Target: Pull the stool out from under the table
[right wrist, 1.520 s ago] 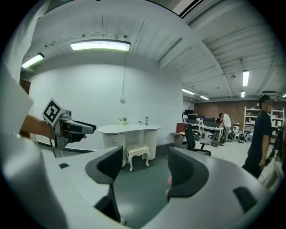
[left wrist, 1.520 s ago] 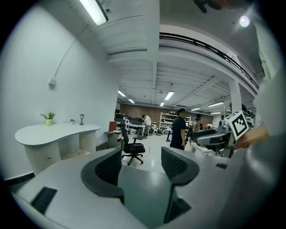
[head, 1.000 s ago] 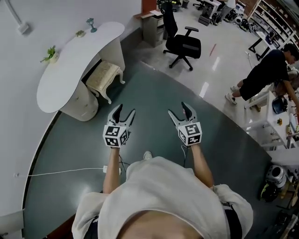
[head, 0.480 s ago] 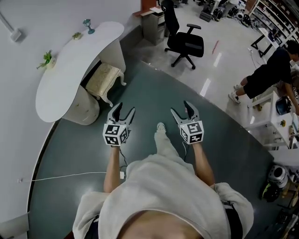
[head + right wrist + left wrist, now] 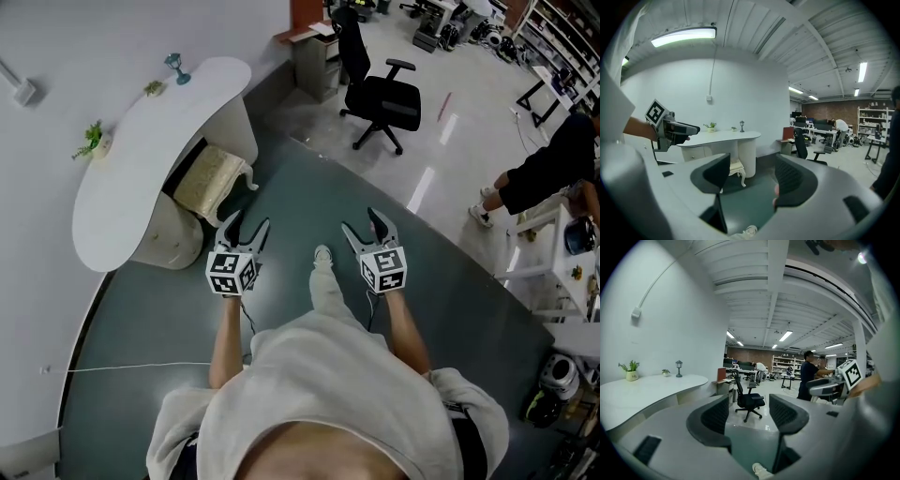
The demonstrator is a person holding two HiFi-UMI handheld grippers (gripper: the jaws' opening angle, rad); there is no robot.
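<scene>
Wide workshop hall, dark green floor [image 5: 309, 187] underfoot, pale curved wall to the left, shelving far off. Against that wall, a white kidney-shaped table [image 5: 131, 159] on rounded pedestals. Further back, a black office chair [image 5: 382, 94], no part of the job. Tucked under the table's near edge, the cream cushioned stool [image 5: 214, 173], seat partly showing, carved white legs on the floor, some way ahead of both grippers and touched by neither. Lower in the head view, left gripper [image 5: 249, 221] and right gripper [image 5: 361, 221], side by side, both pointing toward the table. Jaws of each spread wide, only floor and distant furniture between the pads; nothing held. Between them, one shoe [image 5: 322, 255] set forward. On the tabletop, a small potted plant [image 5: 94, 136] and a little lamp [image 5: 178, 67].

Judged as the approach: stool not yet reached, nothing pulled. Next calls for closing the gap, dropping lower toward the seat rim or a leg, setting spread jaws around a firm part, clamping, then drawing straight back along the floor, clear of the pedestals.
</scene>
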